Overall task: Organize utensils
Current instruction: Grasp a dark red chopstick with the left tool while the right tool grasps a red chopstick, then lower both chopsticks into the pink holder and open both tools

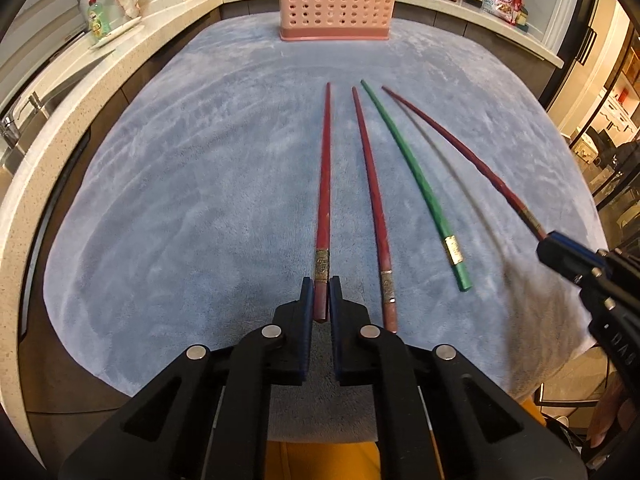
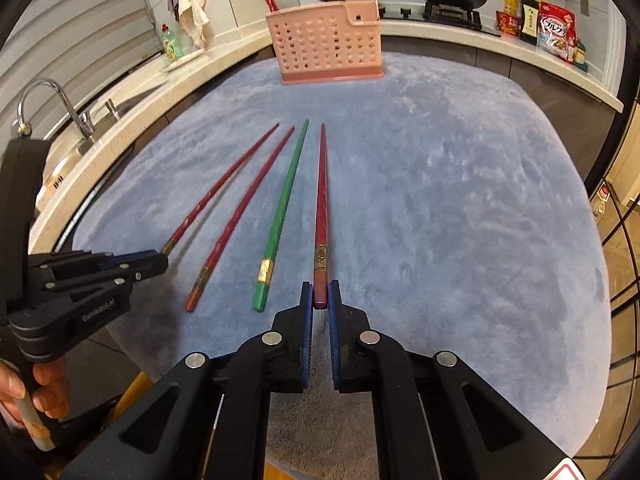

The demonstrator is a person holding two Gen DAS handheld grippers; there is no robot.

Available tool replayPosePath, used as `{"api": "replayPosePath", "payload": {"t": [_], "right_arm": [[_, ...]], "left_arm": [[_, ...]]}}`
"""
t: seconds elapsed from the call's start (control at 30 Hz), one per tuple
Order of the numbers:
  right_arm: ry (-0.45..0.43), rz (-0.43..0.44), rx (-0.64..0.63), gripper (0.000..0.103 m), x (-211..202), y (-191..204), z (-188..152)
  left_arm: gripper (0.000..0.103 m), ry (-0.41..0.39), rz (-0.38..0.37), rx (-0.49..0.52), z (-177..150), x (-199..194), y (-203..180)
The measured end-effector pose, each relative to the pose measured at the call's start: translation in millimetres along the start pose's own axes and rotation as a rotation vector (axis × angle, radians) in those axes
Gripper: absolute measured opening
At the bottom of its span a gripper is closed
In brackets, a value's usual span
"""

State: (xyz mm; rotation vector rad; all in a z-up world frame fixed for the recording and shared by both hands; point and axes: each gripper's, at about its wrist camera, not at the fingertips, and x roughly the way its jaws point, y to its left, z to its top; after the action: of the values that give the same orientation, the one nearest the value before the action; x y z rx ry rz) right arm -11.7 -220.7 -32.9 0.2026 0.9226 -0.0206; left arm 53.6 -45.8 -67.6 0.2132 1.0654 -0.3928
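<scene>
On the blue-clothed desk (image 1: pixel 200 200) a pink basket (image 1: pixel 338 0) stands at twelve o'clock, four chopsticks fan out below, left fingers (image 1: pixel 321 300) pinch the leftmost red one (image 1: pixel 325 168), right fingers (image 2: pixel 320 300) clamp the rightmost (image 2: pixel 321 192).

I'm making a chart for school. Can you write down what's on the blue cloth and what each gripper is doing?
surface: blue cloth
chopsticks: four, three red, one green chopstick
left gripper: shut on leftmost red chopstick
right gripper: shut on rightmost red chopstick
holder: pink basket, at the far edge
</scene>
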Motion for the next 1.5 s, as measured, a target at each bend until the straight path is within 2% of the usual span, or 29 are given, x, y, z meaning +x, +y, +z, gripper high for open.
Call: {"api": "replayPosePath", "payload": {"t": [0.23,0.43,0.67,1.2,1.5], "right_arm": [[-0.103,0.019,0.019,0.007,-37,-4,30],[-0.193,0.028,0.032,0.007,-62,-6,65],[-0.274,0.036,0.027,0.007,-75,-8,104],[-0.366,0.03,0.003,0.007,-74,-3,164],[-0.45,0.044,0.008,0.007,-80,-6,220]], "left_arm": [[0.007,-0.032,-0.032,-0.032,14,-27,5],[0.007,-0.095,-0.065,-0.069,38,-56,15],[0.007,-0.19,-0.066,-0.082,77,-83,24],[0.007,-0.359,-0.041,-0.093,169,-113,35],[0.007,-0.461,-0.028,-0.088,225,-136,38]]}}
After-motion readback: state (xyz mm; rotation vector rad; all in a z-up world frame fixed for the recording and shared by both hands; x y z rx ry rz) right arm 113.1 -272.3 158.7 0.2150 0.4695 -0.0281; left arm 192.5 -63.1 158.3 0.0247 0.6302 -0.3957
